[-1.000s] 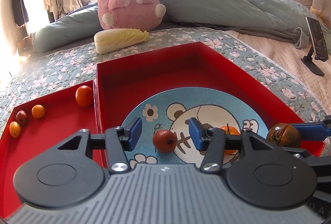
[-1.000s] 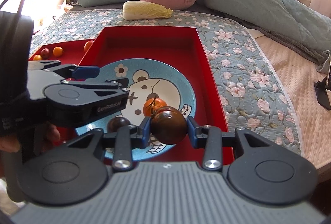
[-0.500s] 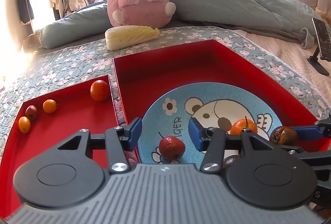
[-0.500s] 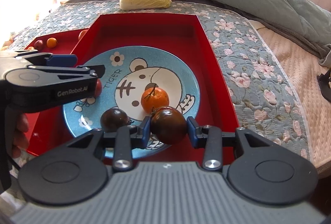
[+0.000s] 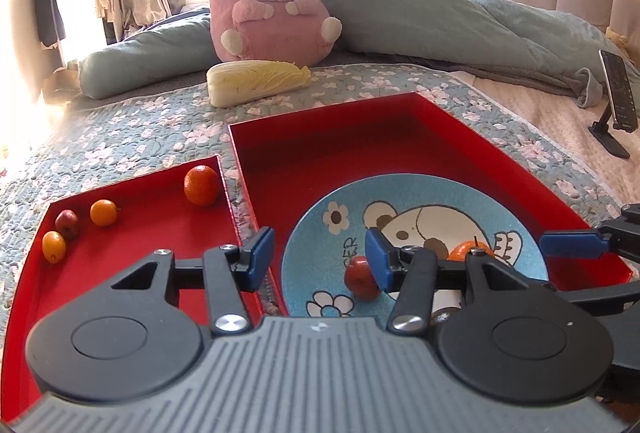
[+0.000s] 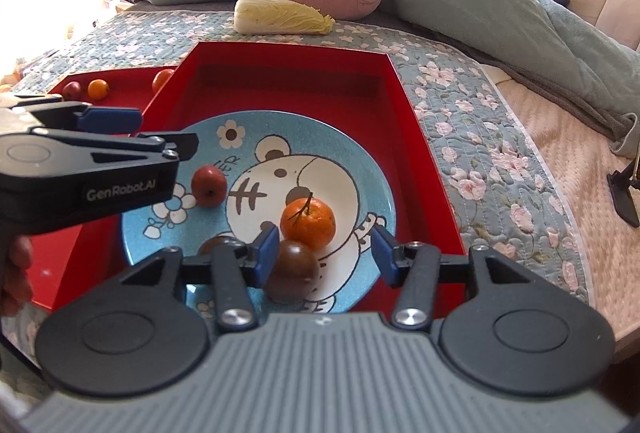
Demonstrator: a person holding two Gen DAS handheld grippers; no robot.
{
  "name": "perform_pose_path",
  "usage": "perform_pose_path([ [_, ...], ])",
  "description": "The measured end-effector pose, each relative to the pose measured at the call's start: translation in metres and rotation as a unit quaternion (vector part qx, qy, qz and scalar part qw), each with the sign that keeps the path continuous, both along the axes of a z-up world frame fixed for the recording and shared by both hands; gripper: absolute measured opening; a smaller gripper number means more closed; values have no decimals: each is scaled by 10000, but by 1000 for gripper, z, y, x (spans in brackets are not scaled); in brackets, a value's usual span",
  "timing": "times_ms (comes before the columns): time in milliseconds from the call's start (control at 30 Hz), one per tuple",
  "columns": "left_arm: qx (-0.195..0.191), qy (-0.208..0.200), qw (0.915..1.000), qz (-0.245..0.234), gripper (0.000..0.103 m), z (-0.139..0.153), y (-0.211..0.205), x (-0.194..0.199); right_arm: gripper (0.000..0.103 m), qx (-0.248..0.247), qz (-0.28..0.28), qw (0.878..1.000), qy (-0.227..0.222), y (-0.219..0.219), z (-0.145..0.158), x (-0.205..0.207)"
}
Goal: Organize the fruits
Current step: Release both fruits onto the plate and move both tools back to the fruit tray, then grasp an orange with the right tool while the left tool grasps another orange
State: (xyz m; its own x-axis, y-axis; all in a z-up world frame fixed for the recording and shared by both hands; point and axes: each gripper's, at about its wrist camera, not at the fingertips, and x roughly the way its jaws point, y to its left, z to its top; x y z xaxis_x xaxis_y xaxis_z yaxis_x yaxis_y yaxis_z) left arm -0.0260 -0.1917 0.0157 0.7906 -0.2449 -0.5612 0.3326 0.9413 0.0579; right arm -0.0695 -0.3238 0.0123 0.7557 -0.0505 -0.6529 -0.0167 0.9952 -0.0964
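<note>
A blue bear plate (image 6: pixel 360 161) lies in the big red tray (image 6: pixel 416 121). On it are a small red fruit (image 6: pixel 208 185), an orange mandarin (image 6: pixel 308 221), a dark tomato (image 6: pixel 294 271) and a second dark fruit (image 6: pixel 214 245). My right gripper (image 6: pixel 326 253) is open; the dark tomato rests on the plate by its left finger. My left gripper (image 5: pixel 318 259) is open and empty, above the plate's left edge, with the red fruit (image 5: pixel 360 277) by its right finger. The small red tray (image 5: pixel 132 233) holds an orange (image 5: pixel 201 185) and three small fruits (image 5: pixel 103 213).
A napa cabbage (image 5: pixel 256 81) and a pink plush toy (image 5: pixel 276 13) lie behind the trays on the floral quilt. A rolled blue duvet runs along the back. A phone on a stand (image 5: pixel 618 105) is at the right.
My right gripper opened and let the dark tomato down onto the plate. My left gripper drew back and left, away from the red fruit.
</note>
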Motion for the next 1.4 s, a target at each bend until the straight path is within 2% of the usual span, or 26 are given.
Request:
perform_pose_path([
  [100,-41,0,9997,220,57,4,11,4,53,-49,102,9999,-60,6,6,2],
  [300,-74,-28,9950,997,57,9,51,20,52,24,455,9989,-105,22,19,17],
  [467,83,-3,9878,1557,56,5,92,38,52,178,946,9953,-130,45,29,36],
  [633,134,61,9829,1837,56,6,125,66,52,168,1506,9881,-270,77,40,63],
  [900,245,149,9852,1692,56,-8,140,120,52,3,2297,9728,-310,122,39,120],
  [1033,300,207,9846,1708,56,-22,146,147,52,-62,2501,9681,-167,131,30,146],
  [1200,151,285,9853,1676,56,-35,158,170,52,-129,2727,9620,-62,144,17,171],
  [1400,193,400,9846,1690,56,-50,166,185,52,-487,2876,9564,148,162,5,193],
])
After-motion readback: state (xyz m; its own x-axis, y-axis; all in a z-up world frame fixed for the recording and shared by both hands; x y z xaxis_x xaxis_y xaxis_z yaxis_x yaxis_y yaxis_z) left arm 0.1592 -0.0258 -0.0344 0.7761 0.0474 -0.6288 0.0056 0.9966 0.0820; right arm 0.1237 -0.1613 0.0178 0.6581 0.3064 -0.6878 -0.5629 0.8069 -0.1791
